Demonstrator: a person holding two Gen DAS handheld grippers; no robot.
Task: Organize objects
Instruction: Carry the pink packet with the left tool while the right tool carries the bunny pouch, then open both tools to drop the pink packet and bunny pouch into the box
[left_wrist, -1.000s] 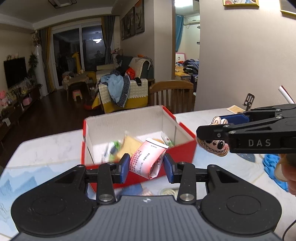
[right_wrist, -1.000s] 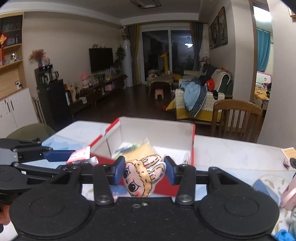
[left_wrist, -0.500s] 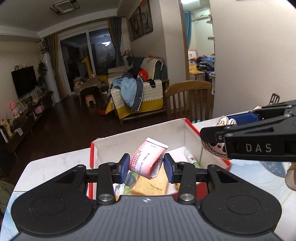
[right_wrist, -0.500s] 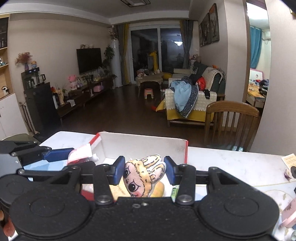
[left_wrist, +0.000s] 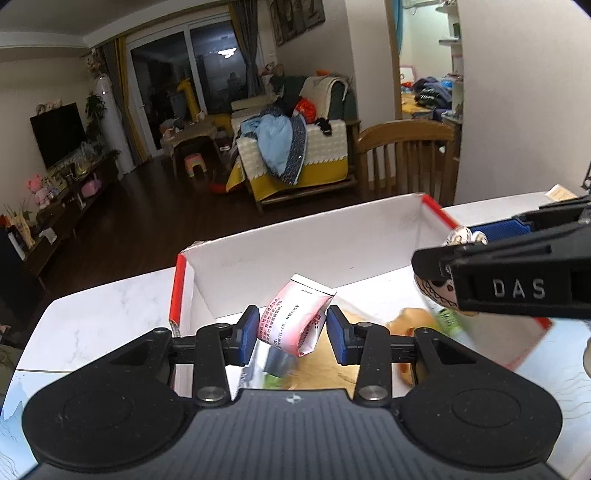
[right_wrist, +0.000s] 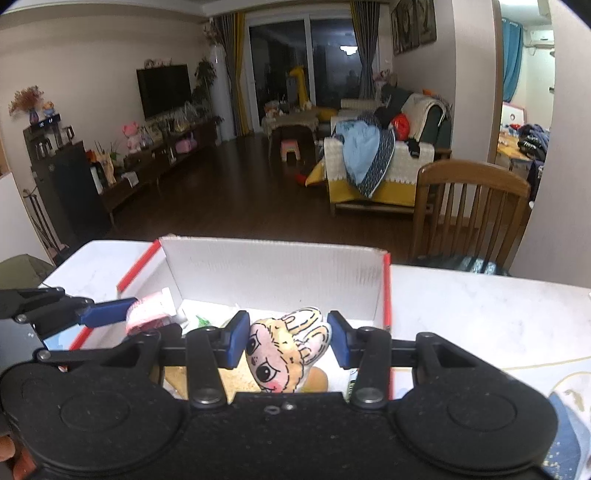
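My left gripper (left_wrist: 291, 328) is shut on a pink and white printed packet (left_wrist: 295, 319), held over the open red and white cardboard box (left_wrist: 295, 251). In the right wrist view my right gripper (right_wrist: 286, 339) is shut on a small plush toy with a cartoon face (right_wrist: 286, 350), also above the box (right_wrist: 273, 269). The right gripper with its toy (left_wrist: 439, 286) shows at the right of the left view. The left gripper with its packet (right_wrist: 147, 314) shows at the left of the right view. Inside the box lie a tan envelope (left_wrist: 325, 365) and several small items.
The box stands on a white marble table (right_wrist: 480, 310) near its far edge. A wooden chair (right_wrist: 469, 206) stands behind the table at the right. Beyond lie a dark floor, a sofa with clothes and a TV unit.
Both grippers moved forward and down over the box, each still holding its item. The box now looks larger and sits right under the fingers.
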